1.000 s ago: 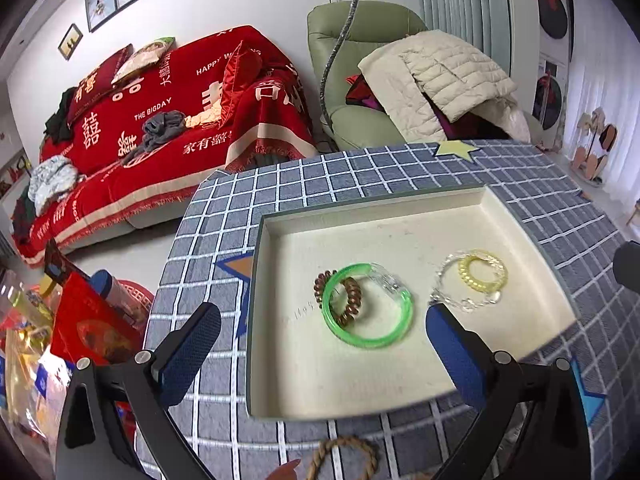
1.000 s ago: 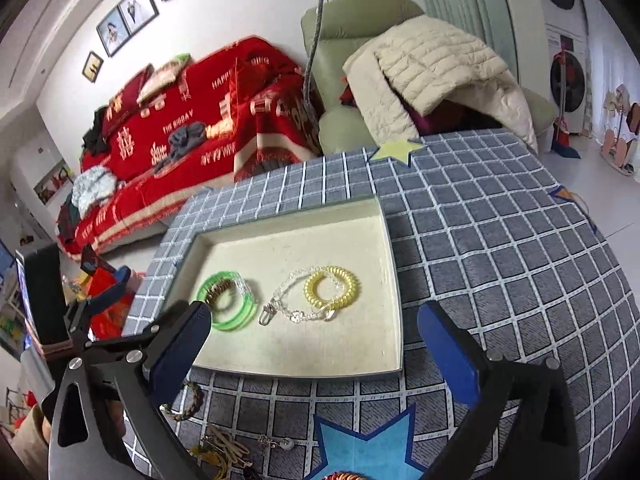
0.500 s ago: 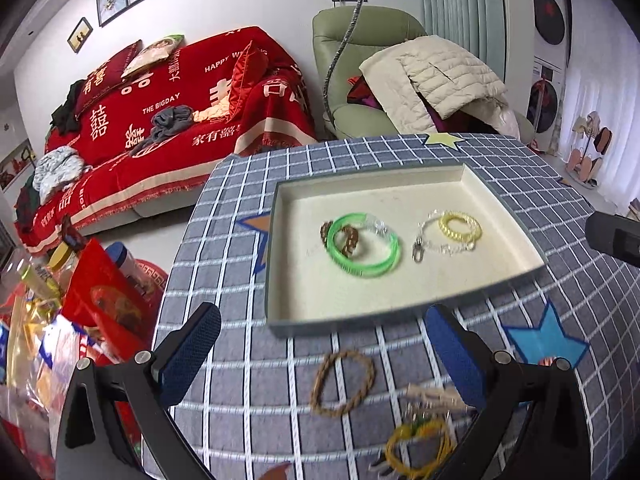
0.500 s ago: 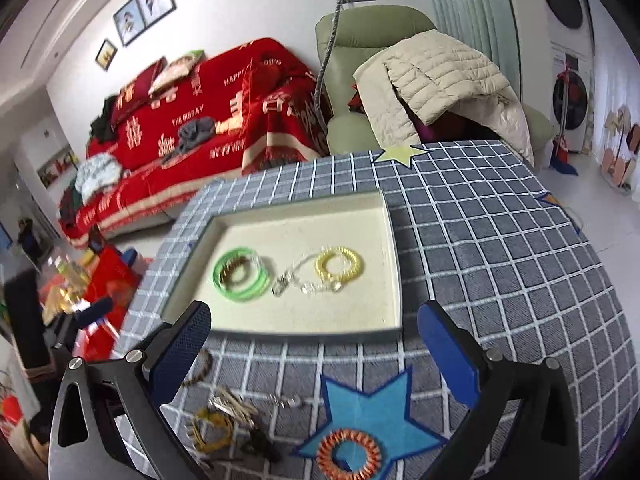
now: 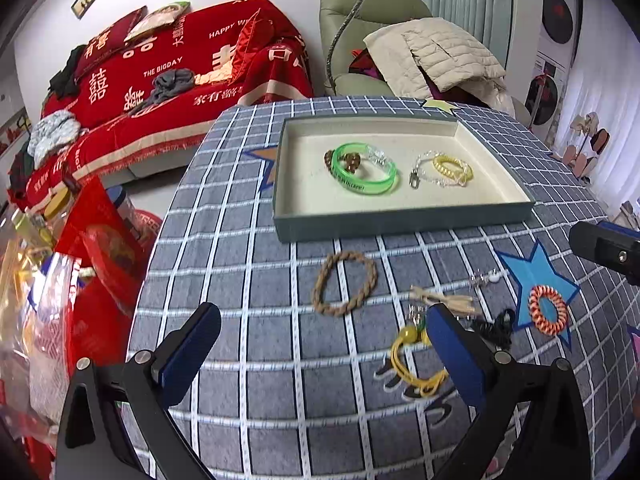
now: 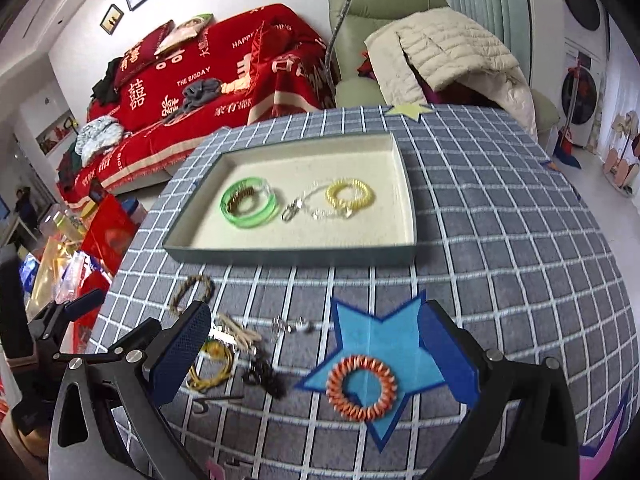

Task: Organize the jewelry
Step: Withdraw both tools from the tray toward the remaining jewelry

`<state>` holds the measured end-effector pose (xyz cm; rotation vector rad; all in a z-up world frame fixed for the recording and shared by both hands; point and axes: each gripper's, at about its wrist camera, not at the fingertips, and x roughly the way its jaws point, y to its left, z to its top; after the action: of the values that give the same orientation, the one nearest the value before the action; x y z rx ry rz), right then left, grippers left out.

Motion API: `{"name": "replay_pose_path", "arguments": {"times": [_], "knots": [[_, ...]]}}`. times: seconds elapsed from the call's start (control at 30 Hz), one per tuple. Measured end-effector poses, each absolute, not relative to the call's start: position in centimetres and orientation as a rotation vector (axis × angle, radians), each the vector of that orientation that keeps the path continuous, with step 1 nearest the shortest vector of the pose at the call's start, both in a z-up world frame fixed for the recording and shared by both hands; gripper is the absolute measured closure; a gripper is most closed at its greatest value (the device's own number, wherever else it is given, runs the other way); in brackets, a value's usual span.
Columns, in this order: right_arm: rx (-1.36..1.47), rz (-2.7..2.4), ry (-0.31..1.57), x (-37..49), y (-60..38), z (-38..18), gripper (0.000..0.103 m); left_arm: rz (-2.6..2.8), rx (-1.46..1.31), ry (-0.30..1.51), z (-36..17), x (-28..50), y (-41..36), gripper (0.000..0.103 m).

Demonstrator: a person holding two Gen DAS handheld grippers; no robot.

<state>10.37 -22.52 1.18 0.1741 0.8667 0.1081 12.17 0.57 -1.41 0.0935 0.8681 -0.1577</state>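
On the counter [image 6: 500, 208], tray [image 6: 292, 258] lies long axis left-right, holding green bangle [image 6: 250, 207] and yellow coil [image 6: 350, 197]; orange coil bracelet [image 6: 361, 387] lies flat near right gripper [image 6: 314, 360], jaws wide. Left gripper [image 5: 320, 354] jaws wide, empty; braided bracelet [image 5: 345, 289] ahead.

4 bracelets in the tray [image 6: 292, 256] (loose jewelry [image 6: 362, 388] before it)

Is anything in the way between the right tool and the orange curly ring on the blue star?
Nothing visible. The right tool is open, and the orange curly ring lies on the blue star in the gap between its fingers. The black hair tie lies off to the side, apart from it.
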Motion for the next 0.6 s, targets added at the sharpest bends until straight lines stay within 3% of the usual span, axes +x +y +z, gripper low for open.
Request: {"name": "replay_pose_path", "arguments": {"times": [0.6], "knots": [[0.189,0.042,0.941,7.0,-24.6,-2.5,0.0,-0.152,0.049,0.914,-3.2,9.4,2.3,0.0]]}}
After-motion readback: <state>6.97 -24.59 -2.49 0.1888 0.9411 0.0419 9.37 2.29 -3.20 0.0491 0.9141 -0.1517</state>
